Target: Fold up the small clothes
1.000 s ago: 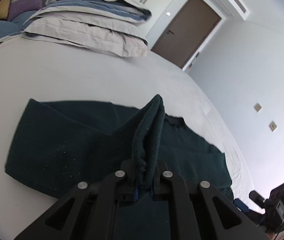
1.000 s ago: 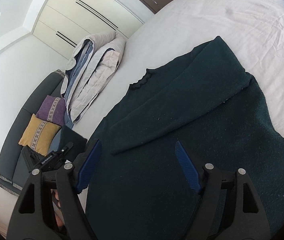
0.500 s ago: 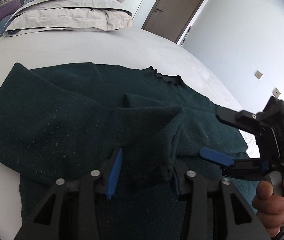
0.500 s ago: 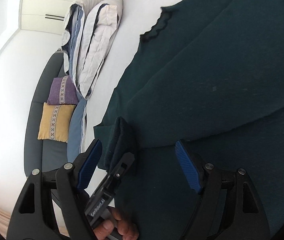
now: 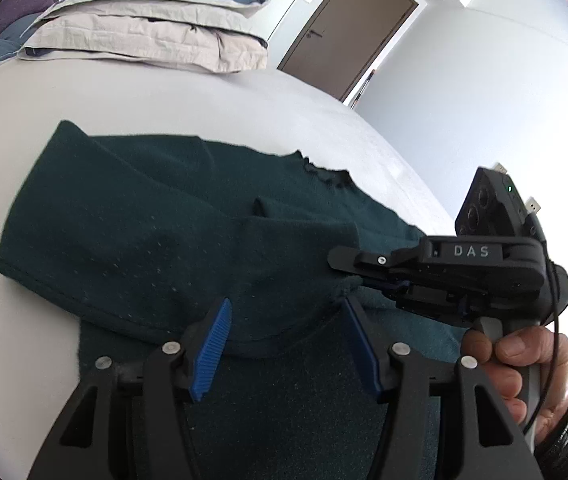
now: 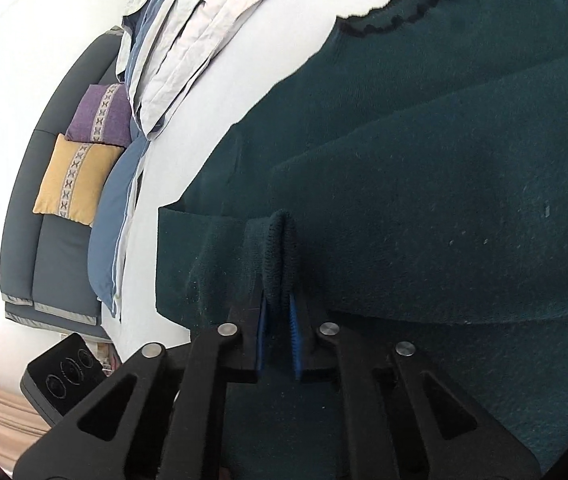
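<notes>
Sweater [image 5: 155, 232] lies on your bed [image 5: 163, 100]; right gripper [image 6: 277, 332] pinches its cuff [image 6: 279, 248], left gripper [image 5: 288, 344] gapes.

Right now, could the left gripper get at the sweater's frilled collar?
Probably yes. The left gripper is open and empty, with only flat sweater between it and the collar. The right gripper, clamping the cuff, sits off to one side.

Black left gripper [image 5: 284, 344] with blue ribbed pads [image 5: 211, 344], silver screws.
</notes>
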Action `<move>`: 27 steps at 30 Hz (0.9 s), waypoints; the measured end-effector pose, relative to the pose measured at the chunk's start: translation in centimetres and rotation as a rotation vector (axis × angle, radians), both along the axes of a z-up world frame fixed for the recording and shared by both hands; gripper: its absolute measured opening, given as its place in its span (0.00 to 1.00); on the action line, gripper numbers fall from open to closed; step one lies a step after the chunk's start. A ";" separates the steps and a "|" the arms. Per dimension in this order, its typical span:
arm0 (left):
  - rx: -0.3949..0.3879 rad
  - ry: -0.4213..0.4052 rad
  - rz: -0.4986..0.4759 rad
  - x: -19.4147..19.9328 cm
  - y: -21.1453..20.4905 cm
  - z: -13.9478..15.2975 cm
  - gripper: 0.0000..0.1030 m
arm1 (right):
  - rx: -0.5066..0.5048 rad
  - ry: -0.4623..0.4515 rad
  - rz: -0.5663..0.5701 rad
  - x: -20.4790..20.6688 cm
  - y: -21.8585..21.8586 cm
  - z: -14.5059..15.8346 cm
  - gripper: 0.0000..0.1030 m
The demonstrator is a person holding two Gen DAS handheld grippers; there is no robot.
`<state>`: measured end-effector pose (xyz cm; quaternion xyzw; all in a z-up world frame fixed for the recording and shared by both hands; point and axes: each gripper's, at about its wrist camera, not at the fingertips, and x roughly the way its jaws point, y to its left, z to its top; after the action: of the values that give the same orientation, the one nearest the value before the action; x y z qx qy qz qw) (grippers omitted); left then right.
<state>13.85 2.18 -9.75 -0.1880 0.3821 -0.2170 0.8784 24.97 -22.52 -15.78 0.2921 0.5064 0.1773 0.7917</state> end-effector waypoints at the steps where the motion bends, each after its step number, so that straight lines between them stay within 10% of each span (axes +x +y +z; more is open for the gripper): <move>1: 0.000 -0.022 0.017 0.0 0.7 0.6 0.60 | -0.017 -0.019 -0.009 -0.3 -0.6 0.7 0.07; 13: -0.098 0.093 0.218 7.8 11.0 0.5 0.65 | -0.166 -0.063 -0.143 -1.1 -10.9 4.3 0.06; 27: 0.015 0.232 0.160 15.0 9.3 -2.5 0.63 | -0.247 -0.019 -0.181 -0.9 -15.8 1.2 0.06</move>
<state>28.88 11.47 -12.24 -0.2353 0.4667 -0.1205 0.8440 24.06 -38.29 -14.62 0.2351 0.4883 0.0442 0.8393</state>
